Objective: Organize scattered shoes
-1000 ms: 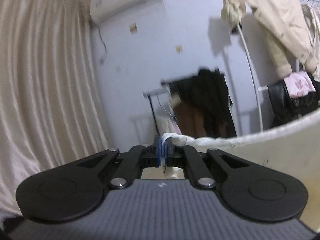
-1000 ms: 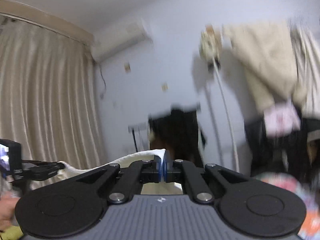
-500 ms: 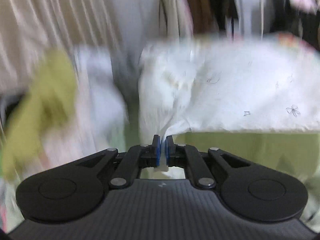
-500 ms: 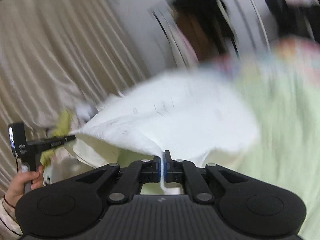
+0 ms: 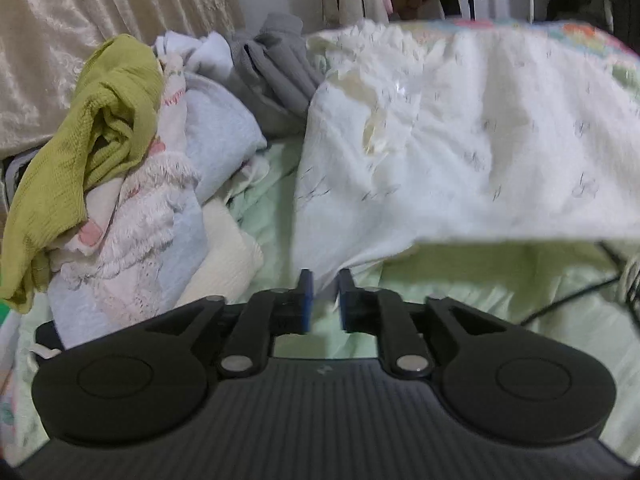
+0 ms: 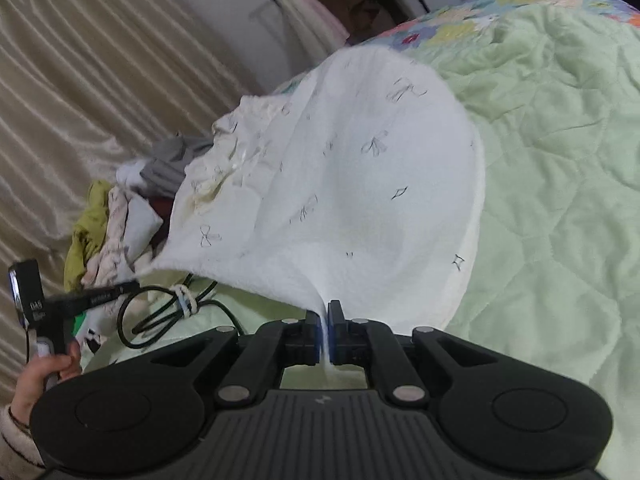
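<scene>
Pinching one corner of the white cloth in the right tool, jaws together on it; draping the rest over the green quilt on the bed; just parting the left tool, another corner sitting loose between unpressing pads; lying beside a heap of clothes

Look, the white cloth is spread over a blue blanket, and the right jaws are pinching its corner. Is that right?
Not quite. The blanket under the white cloth is pale green, not blue, as the right wrist view shows. The rest holds: the right gripper has its jaws pinched on the cloth's corner.
</scene>
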Demonstrator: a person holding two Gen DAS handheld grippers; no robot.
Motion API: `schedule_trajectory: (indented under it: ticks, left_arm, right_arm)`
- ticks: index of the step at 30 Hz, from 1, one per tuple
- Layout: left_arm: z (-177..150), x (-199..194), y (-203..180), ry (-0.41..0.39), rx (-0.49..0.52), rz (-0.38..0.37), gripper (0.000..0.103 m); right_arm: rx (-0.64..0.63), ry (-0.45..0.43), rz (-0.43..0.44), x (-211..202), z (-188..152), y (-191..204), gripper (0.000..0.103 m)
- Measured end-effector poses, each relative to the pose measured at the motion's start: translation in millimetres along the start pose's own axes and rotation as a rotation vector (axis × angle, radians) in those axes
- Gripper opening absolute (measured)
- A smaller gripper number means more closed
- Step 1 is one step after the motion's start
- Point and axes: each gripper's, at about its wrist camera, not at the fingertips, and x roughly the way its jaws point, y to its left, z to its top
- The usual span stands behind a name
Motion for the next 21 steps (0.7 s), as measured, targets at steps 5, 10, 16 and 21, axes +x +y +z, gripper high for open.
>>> schedule_trajectory:
  ticks: [5,10,16,21]
  left_arm:
    - [3.1,-24.7,21.4,-0.018,-0.065,-0.072,0.042]
    - [13.5,-43.8,7.5,-0.087,0.046,-0.064,0.049]
    - [64.0,-81.3,-50.1,-0.243,0.194,-0.274,0.064]
    - [100.6,-98.3,-145.3,-0.367,0.476,-0.376,0.081]
  right_arm:
    - [-0.074,0.15,-0.019,6.4,-10.9,8.5,0.004]
    - [-0.076,0.225,-0.03,-0.6,-31.9,15.0,0.009]
    - [0.104,0.091,-0.037,-26.9,-29.0,-5.2,0.041]
    - [0.169,0.113,-0.129,-37.0,-37.4,-17.3,0.063]
